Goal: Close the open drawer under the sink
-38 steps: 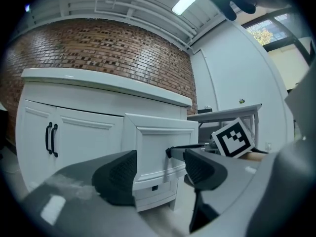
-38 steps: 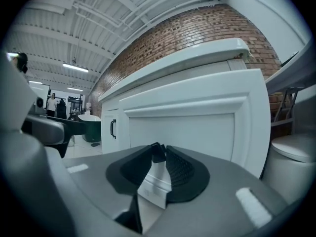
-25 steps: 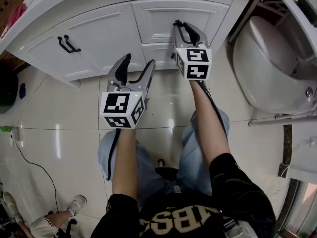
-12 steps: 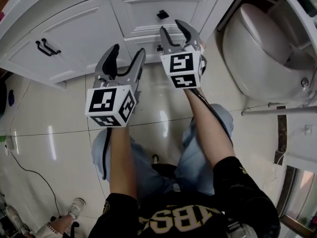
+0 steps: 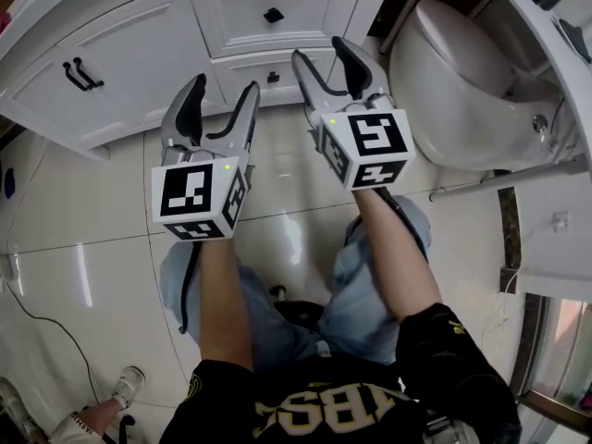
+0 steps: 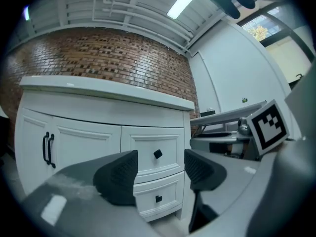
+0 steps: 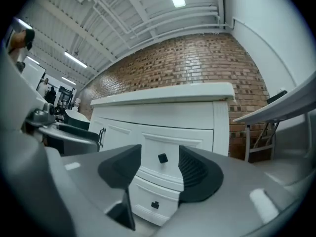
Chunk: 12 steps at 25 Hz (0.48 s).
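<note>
A person is looking steeply down at a white vanity cabinet [image 5: 139, 44] standing on a glossy tiled floor [image 5: 92, 248], with a two-jaw gripper held out in each hand. The left gripper [image 5: 222, 95] is pointing level at the cabinet, well short of it. Its jaws are standing apart with nothing between them, and the left gripper view is showing the drawer fronts through the gap. The right gripper [image 5: 322, 58] is reaching a little further forward, just beside the left one, and is also clear of the cabinet. Its jaws are opening and are holding nothing; the small black knob of the upper drawer [image 7: 162, 158] is showing between the pads in the right gripper view.

The lower drawer [image 5: 245, 70], the one low down under the countertop [image 7: 163, 95], is sitting at the right end of the cabinet beneath the upper drawer [image 5: 240, 12]. Its front is lying flush with the cabinet face, so it is looking shut, with its own black knob [image 6: 158, 198] untouched. To the left of the drawers, two doors are carrying a pair of black bar handles [image 5: 79, 72]. A white toilet [image 5: 462, 81] is standing to the right of the cabinet. A brick wall [image 7: 197, 63] is rising behind the countertop. The person is wearing blue jeans [image 5: 365, 276] and a black top
</note>
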Motion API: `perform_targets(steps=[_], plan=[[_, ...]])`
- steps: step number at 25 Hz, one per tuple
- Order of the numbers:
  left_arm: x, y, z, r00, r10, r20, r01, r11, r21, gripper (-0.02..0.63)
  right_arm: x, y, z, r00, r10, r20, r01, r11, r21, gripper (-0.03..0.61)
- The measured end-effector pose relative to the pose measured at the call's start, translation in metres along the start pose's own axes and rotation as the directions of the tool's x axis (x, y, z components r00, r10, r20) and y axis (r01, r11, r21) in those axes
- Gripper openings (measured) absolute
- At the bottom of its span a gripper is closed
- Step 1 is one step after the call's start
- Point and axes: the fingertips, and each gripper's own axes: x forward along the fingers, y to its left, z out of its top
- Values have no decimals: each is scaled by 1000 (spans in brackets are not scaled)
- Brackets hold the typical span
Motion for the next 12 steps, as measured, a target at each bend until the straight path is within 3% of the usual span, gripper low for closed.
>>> perform_targets(steps=[2, 7, 9, 12], plan=[[-11, -10, 7, 1000, -4, 9, 4, 1000, 21, 295, -23, -2, 15, 999, -22, 43, 21, 999, 40, 253], [-45, -26, 25, 998, -18, 62, 21, 999, -44, 295, -79, -6, 34, 993, -74, 96, 65, 993, 95, 290], [-53, -31, 32, 997, -22, 74, 23, 1000, -20, 295, -97, -6, 36, 991, -91, 100, 83, 994, 76, 290], [-59, -39, 39, 995, -23, 97, 19, 999, 37, 295, -112, 1, 25, 994, -106, 42, 107, 994, -33, 288]])
